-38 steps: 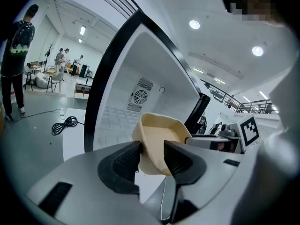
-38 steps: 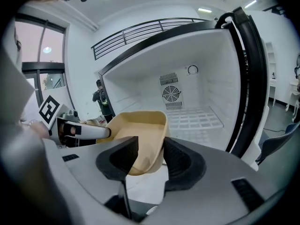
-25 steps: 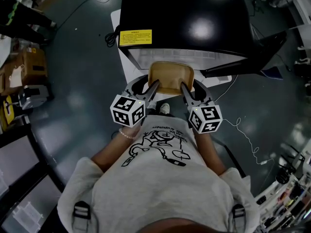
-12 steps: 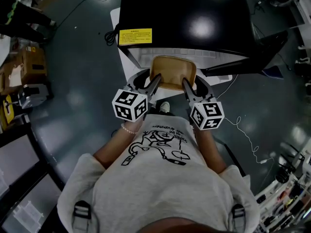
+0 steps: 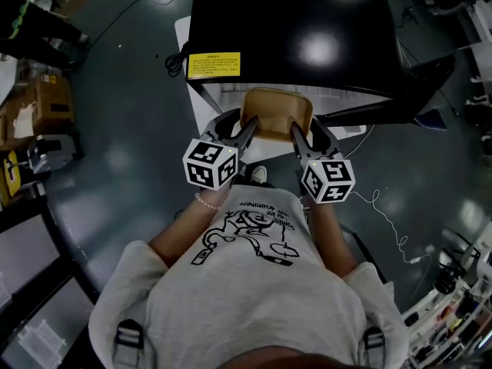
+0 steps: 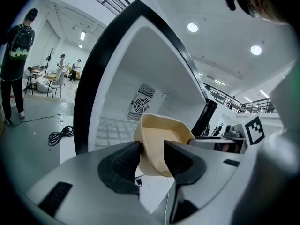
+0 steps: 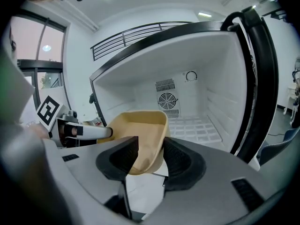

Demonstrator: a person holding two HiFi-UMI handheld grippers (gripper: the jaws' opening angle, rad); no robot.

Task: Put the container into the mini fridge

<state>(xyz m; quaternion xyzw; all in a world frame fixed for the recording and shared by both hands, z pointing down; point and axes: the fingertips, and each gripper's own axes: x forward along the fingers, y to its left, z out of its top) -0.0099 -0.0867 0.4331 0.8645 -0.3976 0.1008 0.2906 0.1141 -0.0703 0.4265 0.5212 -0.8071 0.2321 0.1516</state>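
Note:
A tan, open-topped container [image 5: 275, 114] hangs between my two grippers, just in front of the open mini fridge [image 5: 307, 29]. My left gripper [image 5: 247, 131] is shut on its left wall, and my right gripper [image 5: 296, 134] is shut on its right wall. In the left gripper view the container [image 6: 161, 142] sits between the dark pads of the left gripper [image 6: 152, 156], with the white fridge interior [image 6: 122, 121] behind it. The right gripper view shows the container [image 7: 140, 132] clamped by the right gripper [image 7: 149, 156] before the fridge's wire shelf [image 7: 197, 128].
The fridge door [image 5: 400, 83] stands open to the right. A yellow label [image 5: 214, 64] marks the fridge top. A black cable [image 6: 60, 135] lies coiled on the floor at the left. Cardboard boxes [image 5: 46, 106] stand far left. A person [image 6: 16, 64] stands in the background.
Both grippers have carried the container a little further toward the fridge opening, upward in the head view. The jaws hold as before.

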